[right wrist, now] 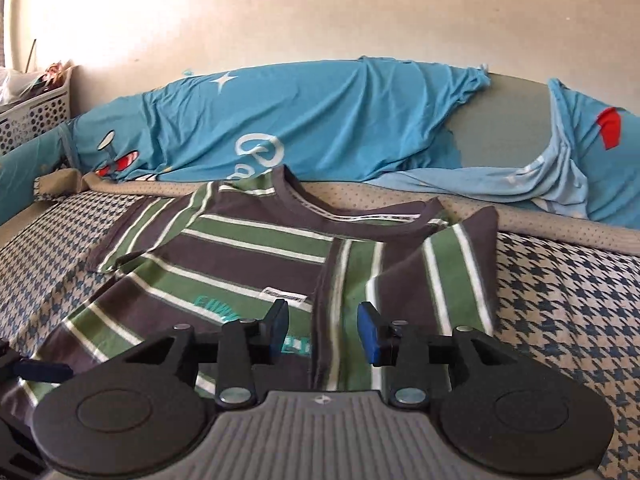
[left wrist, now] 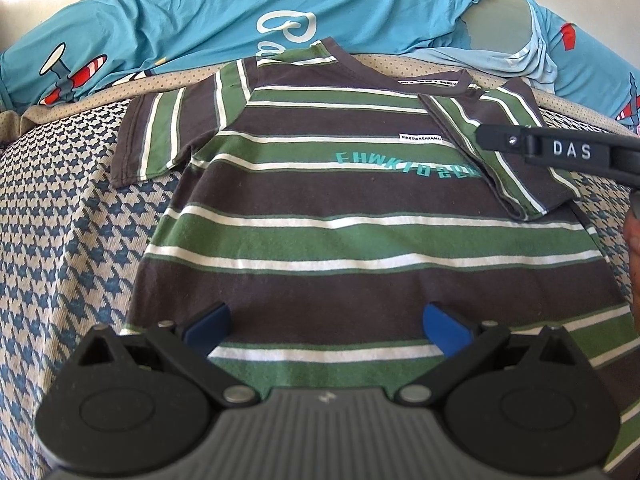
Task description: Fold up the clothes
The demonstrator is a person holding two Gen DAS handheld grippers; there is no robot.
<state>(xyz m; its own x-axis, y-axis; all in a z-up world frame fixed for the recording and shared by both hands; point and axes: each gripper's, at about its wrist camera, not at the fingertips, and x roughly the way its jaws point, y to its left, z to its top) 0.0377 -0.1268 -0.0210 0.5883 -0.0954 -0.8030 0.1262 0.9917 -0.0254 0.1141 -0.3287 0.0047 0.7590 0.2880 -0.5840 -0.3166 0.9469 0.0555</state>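
Shirt (left wrist: 360, 216) is spread front-up on the bed (left wrist: 60, 220), one sleeve (left wrist: 508, 160) laid inward over the chest, the other sleeve (left wrist: 160, 136) spread outward. Left gripper (left wrist: 326, 322) is held wide open above the hem, empty. Right gripper (right wrist: 323, 330) is parted over the folded sleeve, nothing gripped. That sleeve could be dragged askew if snagged.

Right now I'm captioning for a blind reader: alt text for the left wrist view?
A striped T-shirt lies flat on a houndstooth bedcover, one sleeve folded inward. The open left gripper hovers over its hem.
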